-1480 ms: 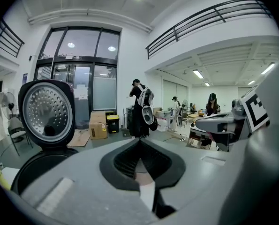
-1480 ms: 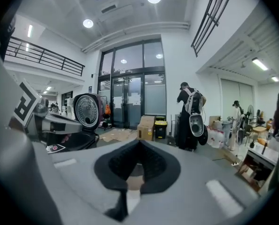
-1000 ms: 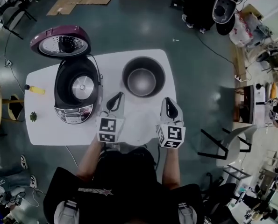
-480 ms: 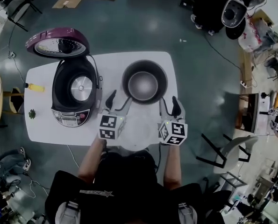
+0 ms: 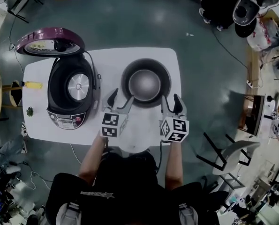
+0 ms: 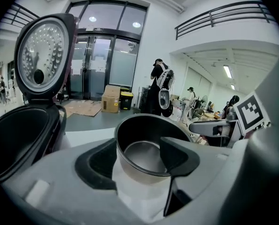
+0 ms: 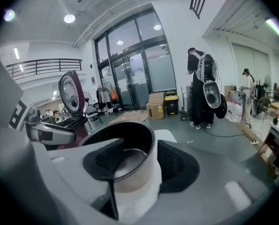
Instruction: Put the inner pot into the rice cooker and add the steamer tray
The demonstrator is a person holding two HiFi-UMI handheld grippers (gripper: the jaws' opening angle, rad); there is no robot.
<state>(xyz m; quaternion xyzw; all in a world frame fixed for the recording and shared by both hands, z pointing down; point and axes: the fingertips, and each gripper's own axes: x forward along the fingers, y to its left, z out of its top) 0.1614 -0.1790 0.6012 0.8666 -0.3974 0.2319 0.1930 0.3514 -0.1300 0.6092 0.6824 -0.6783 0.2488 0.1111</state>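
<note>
Inner pot (image 5: 145, 82) is seen upright on the white table (image 5: 106, 60), just beside the open rice cooker (image 5: 72, 95), and not yet placed in it.

The left gripper (image 5: 121, 97) and the right gripper (image 5: 170, 100) are held at the pot's near rim, one on each side. Both sets of jaws have just been opening and are spread wide. In each gripper view the pot's wall is framed between them, but nothing is clamped. Whether a pad brushes the rim cannot be made out. The cooker's raised lid (image 5: 49, 42) is cut off in the left gripper view. A pale round shape (image 5: 134, 144) at the table's near edge is barely told from the tabletop and is partly covered by the grippers.
</note>
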